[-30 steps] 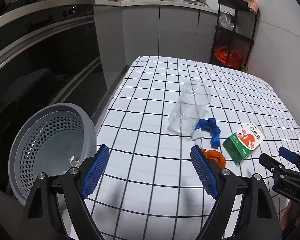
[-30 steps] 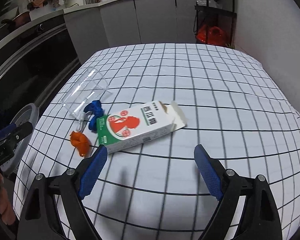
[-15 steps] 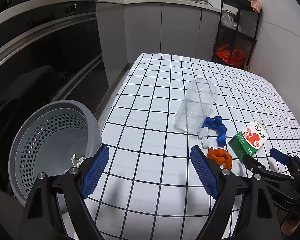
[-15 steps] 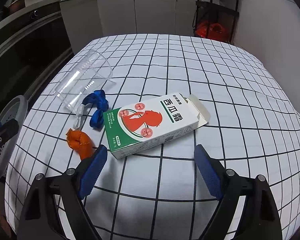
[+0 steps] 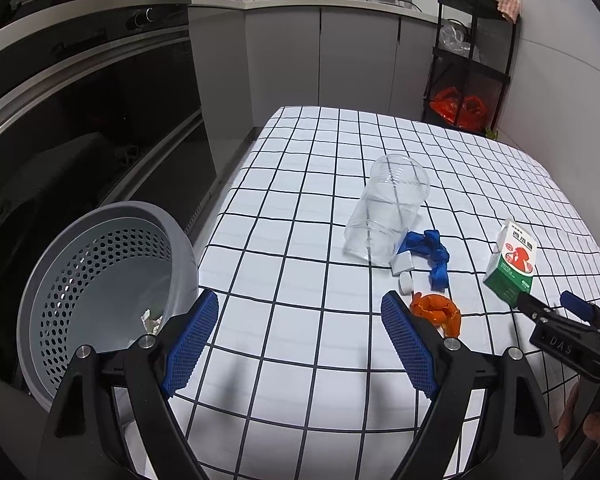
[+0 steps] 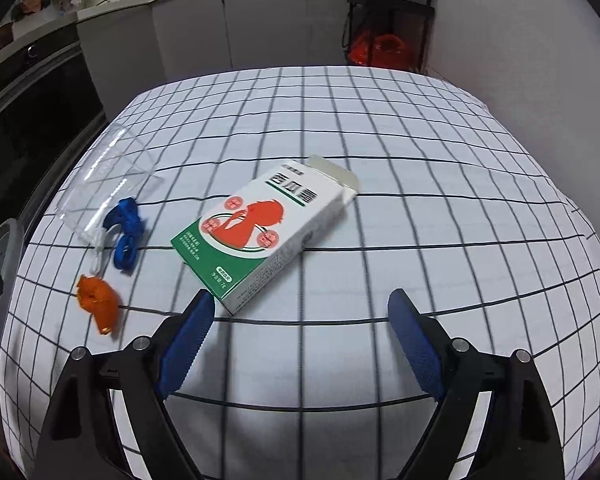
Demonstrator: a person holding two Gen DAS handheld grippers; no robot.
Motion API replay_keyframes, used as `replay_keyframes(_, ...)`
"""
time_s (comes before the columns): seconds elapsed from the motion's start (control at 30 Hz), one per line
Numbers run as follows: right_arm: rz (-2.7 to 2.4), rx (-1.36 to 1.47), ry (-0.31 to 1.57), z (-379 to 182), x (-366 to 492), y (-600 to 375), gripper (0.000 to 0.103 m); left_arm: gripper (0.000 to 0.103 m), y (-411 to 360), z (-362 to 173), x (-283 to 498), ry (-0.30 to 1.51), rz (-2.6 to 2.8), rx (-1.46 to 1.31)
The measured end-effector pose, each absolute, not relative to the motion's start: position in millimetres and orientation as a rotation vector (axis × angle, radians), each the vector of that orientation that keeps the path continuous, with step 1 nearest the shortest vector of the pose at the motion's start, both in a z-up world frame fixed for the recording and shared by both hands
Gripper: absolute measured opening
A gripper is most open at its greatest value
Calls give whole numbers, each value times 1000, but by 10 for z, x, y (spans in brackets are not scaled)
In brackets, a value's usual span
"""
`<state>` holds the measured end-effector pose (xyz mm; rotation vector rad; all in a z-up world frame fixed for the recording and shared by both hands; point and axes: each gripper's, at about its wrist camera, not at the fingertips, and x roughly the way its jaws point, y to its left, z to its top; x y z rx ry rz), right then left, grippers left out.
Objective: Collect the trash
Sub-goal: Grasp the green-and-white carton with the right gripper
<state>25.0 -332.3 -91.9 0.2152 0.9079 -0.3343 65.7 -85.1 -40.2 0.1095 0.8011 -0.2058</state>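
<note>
Left gripper [image 5: 300,336] hovering over the checked worktop [image 5: 300,240], jaws wide apart, nothing between them. Just left of the left jaw, off the worktop edge: grey perforated bin [image 5: 100,280], tilted toward the camera, with a few crumpled scraps [image 5: 150,318] at the bottom. Just beyond the right jaw: orange wrapper [image 5: 436,310], lying flat. Slightly farther on: 2 small white pieces [image 5: 403,268], then a blue crumpled strip [image 5: 430,250], touching the side of a clear plastic cup [image 5: 388,212] lying on its side with the mouth facing away. To the right, at the tips of the right gripper [image 5: 548,304]: green-and-white carton [image 5: 512,262].

Right gripper [image 6: 298,338] also low over the worktop [image 6: 420,220], jaws wide apart, clamped on nothing. Near corner of the carton [image 6: 260,232] just ahead of the left jaw, close beside its tip but not between the jaws; carton lying flat, angled away to the right, far flap open. Left of the left jaw: orange wrapper [image 6: 100,298]. Beyond it: blue strip [image 6: 126,232], then the cup [image 6: 104,184], blurred. Bin rim [image 6: 0,240] at the far left edge.

Beyond the worktop: grey kitchen cabinets [image 5: 320,60] and a black rack [image 5: 472,60] holding an orange bag [image 5: 458,106].
</note>
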Motion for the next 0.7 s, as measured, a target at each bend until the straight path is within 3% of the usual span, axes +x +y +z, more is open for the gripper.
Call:
replay_keyframes(0.33, -411, 269, 891, -883, 62, -3704, 84, 82, -884, -396, 657, 800, -212, 105)
replay_keyframes(0.7, -322, 298, 869, -802, 376, -3354, 84, 82, -888, -414, 666, 802, -209, 108)
